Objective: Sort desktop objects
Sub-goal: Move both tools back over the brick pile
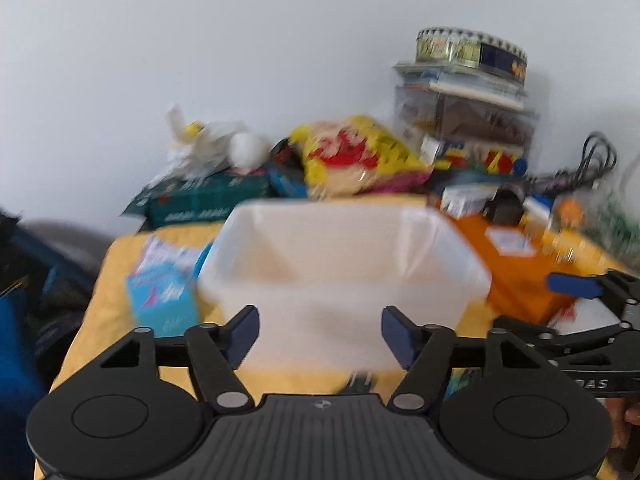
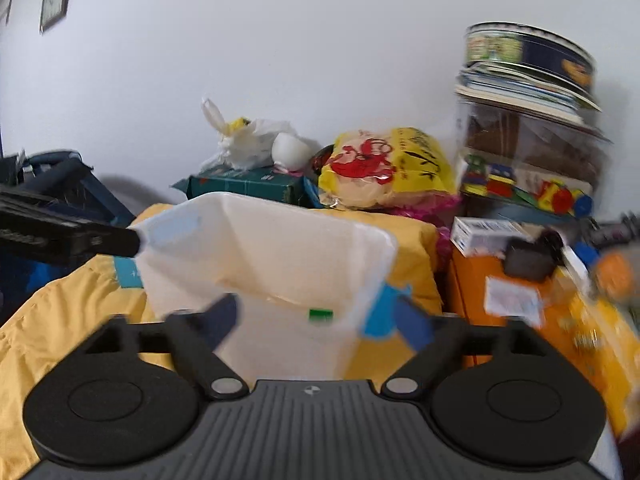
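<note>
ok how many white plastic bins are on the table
1. The white plastic bin sits on the yellow tablecloth, just ahead of the left gripper and right gripper. The clutter behind could hide another.

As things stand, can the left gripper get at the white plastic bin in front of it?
Probably yes. The left gripper is open, its fingers spread and pointing at the near wall of the white bin, with nothing between them. The right gripper is off to the side.
</note>
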